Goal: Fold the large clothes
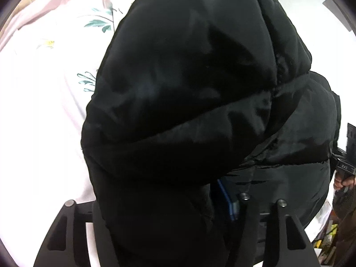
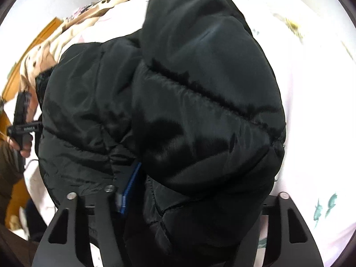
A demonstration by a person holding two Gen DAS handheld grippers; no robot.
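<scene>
A black puffer jacket [image 1: 178,89] lies bunched in thick quilted folds on a pale floral bed sheet [image 1: 44,111]. My left gripper [image 1: 175,191] points steeply down with a fat fold of the jacket filling its jaws; its blue pad [image 1: 224,198] presses the fabric and the other finger is hidden under it. In the right wrist view the same jacket [image 2: 189,100] fills my right gripper [image 2: 178,184], whose blue pad [image 2: 130,187] bears on a fold. Each gripper is at one side of the bundle.
The sheet [image 2: 311,133] spreads out around the jacket. A brown-and-cream patterned blanket [image 2: 44,51] and orange wooden furniture [image 2: 13,82] lie beyond. A hand [image 2: 24,149] holds the other gripper's handle [image 1: 343,164] at each picture's edge. Clutter [image 1: 322,240] sits at the bedside.
</scene>
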